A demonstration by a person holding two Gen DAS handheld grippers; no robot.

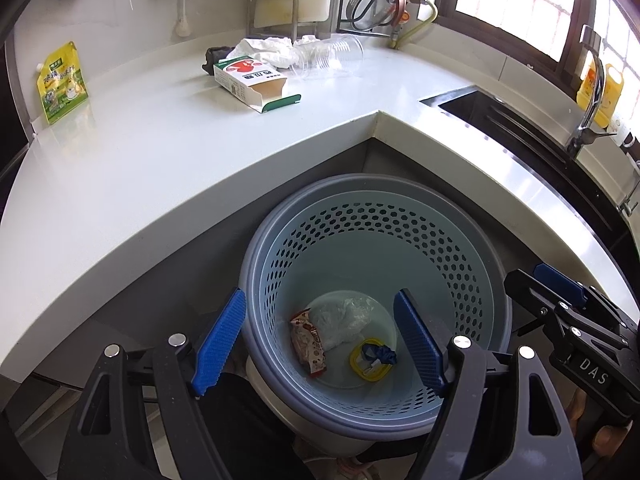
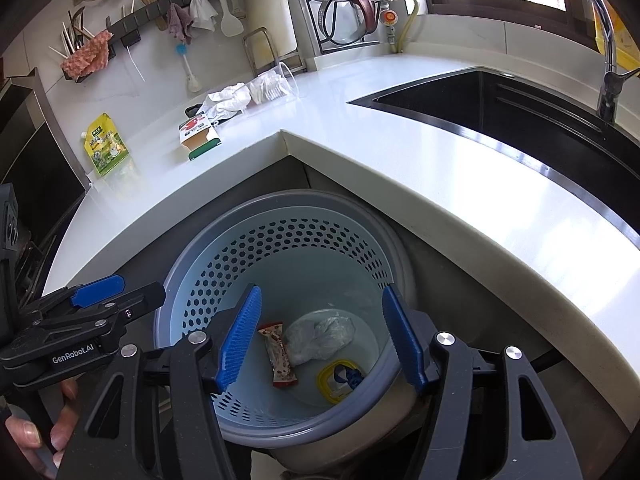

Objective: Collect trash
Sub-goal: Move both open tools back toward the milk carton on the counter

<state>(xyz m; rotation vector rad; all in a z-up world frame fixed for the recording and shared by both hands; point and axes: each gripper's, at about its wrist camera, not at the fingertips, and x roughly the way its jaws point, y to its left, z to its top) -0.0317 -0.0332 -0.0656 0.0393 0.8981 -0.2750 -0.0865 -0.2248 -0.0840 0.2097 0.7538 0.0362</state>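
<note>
I held my left hand-held gripper [image 1: 320, 344] and my right hand-held gripper [image 2: 320, 340] over the pale blue perforated plastic bin [image 1: 460, 280], both spread wide and empty. In the bin lay a red snack wrapper [image 1: 308, 342], a crumpled clear bag [image 1: 344, 320] and a yellow ring-shaped scrap [image 1: 368, 362]. Toward the table's back edge lay an opened red-and-white carton [image 1: 250, 80], crumpled white paper [image 1: 266, 50] and clear plastic cups [image 1: 336, 56]; a yellow-green pouch [image 1: 62, 82] stood at its left edge. I judged a drop finished; next meant reaching to the carton.
</note>
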